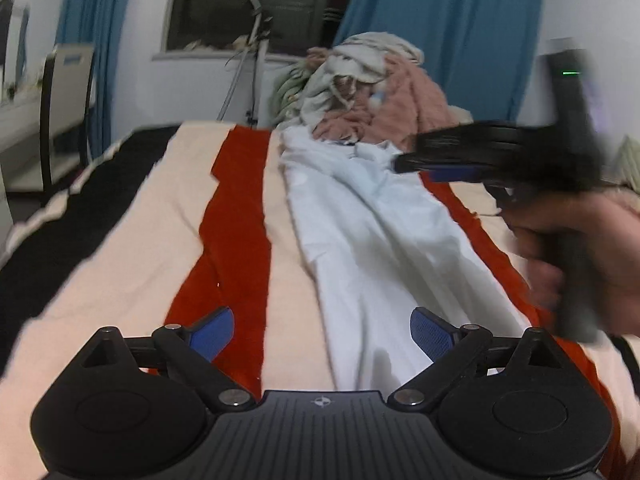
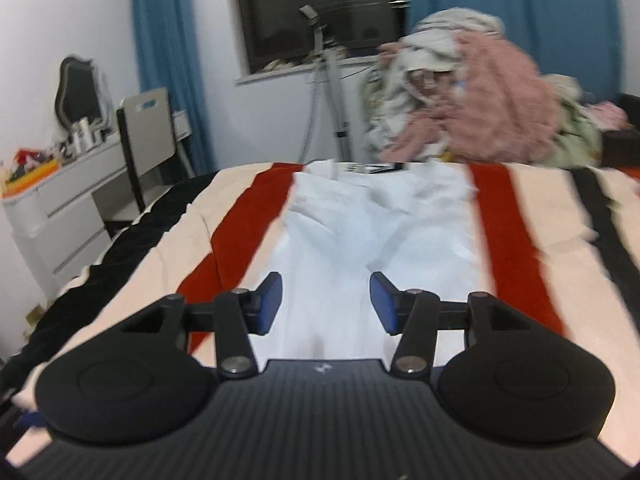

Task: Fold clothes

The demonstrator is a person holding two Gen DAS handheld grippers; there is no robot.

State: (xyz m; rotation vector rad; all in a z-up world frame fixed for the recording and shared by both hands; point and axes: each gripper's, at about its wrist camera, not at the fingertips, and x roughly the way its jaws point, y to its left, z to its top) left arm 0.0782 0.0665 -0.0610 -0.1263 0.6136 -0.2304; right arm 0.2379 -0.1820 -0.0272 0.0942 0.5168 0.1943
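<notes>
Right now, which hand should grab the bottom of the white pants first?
Probably the left gripper: it sits open at the near end of the white pants. The right gripper is up by the far end, near the pile.

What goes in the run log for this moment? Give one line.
phase: pre-grasp | left gripper: open, empty | right gripper: open, empty | white trousers: laid lengthwise on striped blanket | clothes pile: beyond

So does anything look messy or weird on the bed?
Yes. A jumbled pile of clothes is heaped at the far end of the bed, pink and cream things tangled together. The white garment lies stretched along the striped blanket, wrinkled and not yet folded.
</notes>
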